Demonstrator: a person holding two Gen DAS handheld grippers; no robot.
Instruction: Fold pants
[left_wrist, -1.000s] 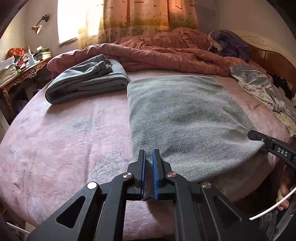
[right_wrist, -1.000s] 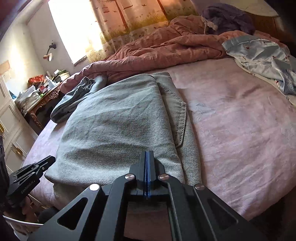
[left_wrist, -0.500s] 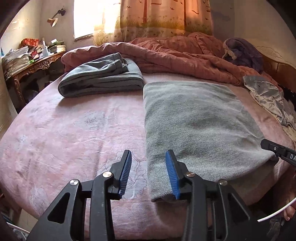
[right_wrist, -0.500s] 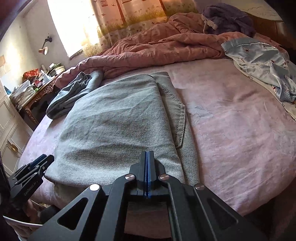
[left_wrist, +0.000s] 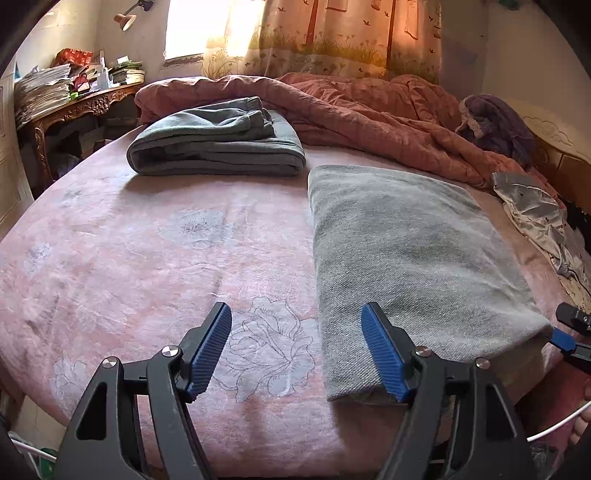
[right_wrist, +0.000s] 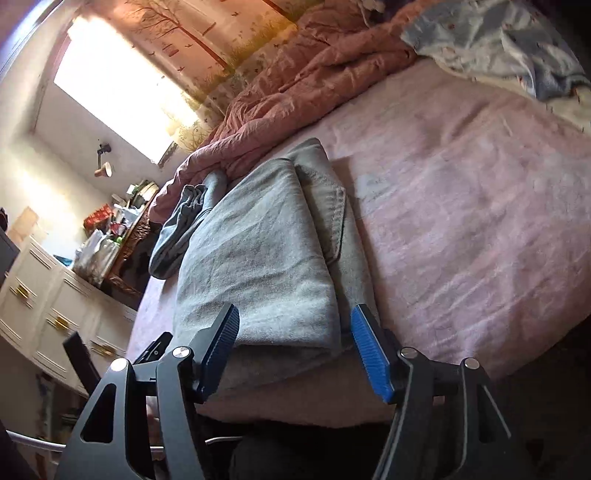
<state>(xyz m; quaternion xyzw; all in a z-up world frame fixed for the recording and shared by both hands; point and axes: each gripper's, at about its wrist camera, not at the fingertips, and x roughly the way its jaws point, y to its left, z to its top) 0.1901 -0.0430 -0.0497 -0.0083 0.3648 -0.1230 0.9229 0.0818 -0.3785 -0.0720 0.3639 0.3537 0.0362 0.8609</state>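
1. Blue-padded left gripper (left_wrist: 297, 349) spread wide, holding nothing, poised over the near edge of the pink bed (left_wrist: 147, 258).
2. Blue-padded right gripper (right_wrist: 293, 349) likewise wide, gripping nothing.
3. Grey folded pants (left_wrist: 410, 258) flat on the bed, near corner at 1 o'clock from the left gripper, beside its right pad.
4. Darker folded garment (left_wrist: 218, 147) at 11 o'clock, well apart.
5. Rumpled pink quilt (left_wrist: 369, 110) at 12 o'clock.

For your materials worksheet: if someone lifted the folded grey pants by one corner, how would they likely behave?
The folded grey pants would probably sag and unfold: they lie in soft stacked layers. The denim-like weave suggests some weight. Sliding looks unlikely on the fuzzy pink bedspread.
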